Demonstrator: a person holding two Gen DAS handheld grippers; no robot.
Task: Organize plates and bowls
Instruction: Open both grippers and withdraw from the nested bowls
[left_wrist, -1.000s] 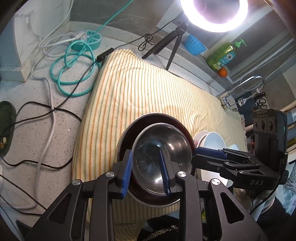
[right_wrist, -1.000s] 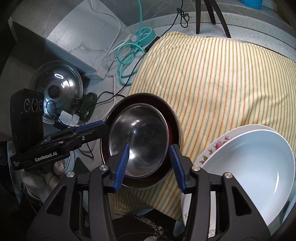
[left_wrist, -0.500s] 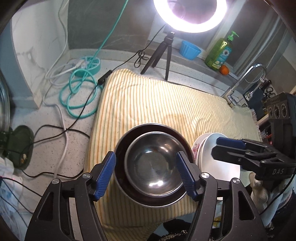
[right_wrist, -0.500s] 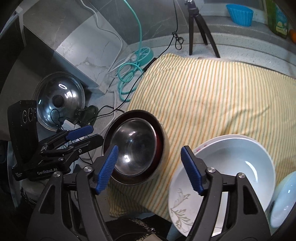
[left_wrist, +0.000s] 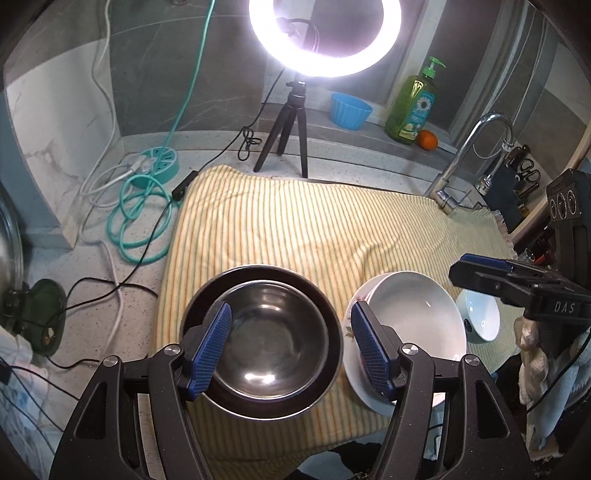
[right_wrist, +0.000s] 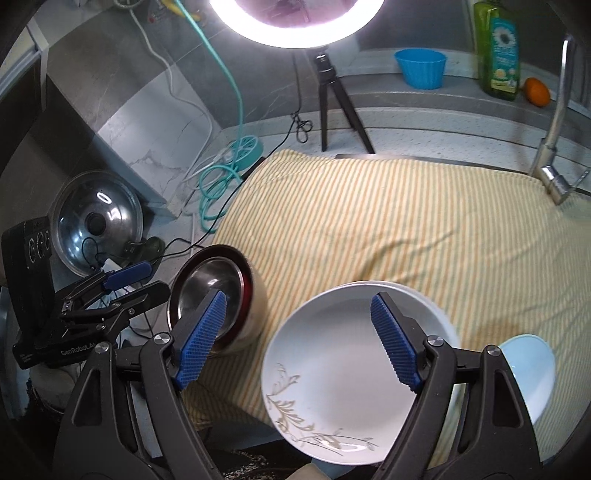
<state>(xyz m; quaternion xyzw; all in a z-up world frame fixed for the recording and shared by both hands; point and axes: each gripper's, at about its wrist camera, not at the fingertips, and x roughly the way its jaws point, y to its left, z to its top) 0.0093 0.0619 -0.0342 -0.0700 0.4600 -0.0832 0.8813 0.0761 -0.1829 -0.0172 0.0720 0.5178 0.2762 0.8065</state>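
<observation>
Steel bowl (left_wrist: 271, 334) nested in dark round pan (left_wrist: 325, 384). Both tongs, left (left_wrist: 291, 349) and right (right_wrist: 301, 338), wide, empty, right's jaws just opened further. Next: white floral plate (right_wrist: 332, 398).

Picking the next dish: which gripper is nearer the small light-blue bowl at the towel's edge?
Right. The right gripper hangs over the white plate stack beside the small light-blue bowl. The left gripper hangs over the steel bowl, across that stack.
</observation>
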